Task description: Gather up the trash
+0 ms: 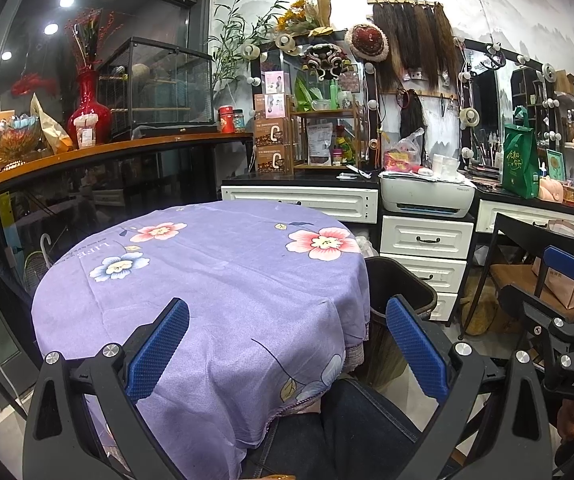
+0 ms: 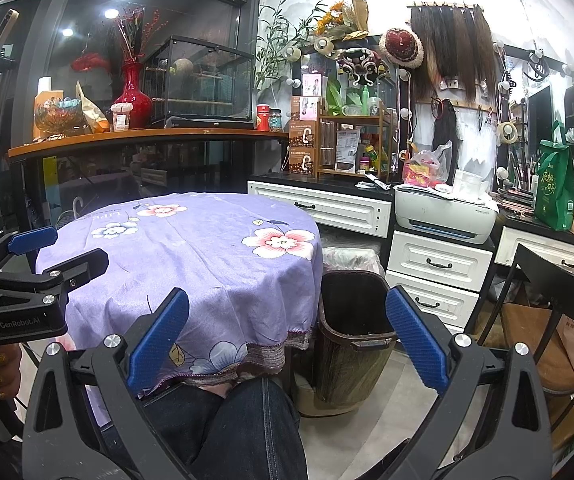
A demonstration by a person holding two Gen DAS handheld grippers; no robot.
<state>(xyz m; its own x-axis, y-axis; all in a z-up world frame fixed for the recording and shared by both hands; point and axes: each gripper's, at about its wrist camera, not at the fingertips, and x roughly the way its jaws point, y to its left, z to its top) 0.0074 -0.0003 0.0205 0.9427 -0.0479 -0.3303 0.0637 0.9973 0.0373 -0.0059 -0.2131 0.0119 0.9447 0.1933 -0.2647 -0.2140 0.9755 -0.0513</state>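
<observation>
My left tool (image 1: 287,346) and right tool (image 2: 287,340) both spread, holding nothing; no trash shows on the tabletop (image 2: 191,256) ahead, and the bin (image 2: 353,320) stands just right, nearer my right tool.

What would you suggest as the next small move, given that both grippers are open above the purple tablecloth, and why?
Probably pan both cameras to search for trash. The left gripper and right gripper hold nothing, the tablecloth shows no litter, and the dark bin beside the table stands open-topped, so nothing to grasp is visible yet.
</observation>
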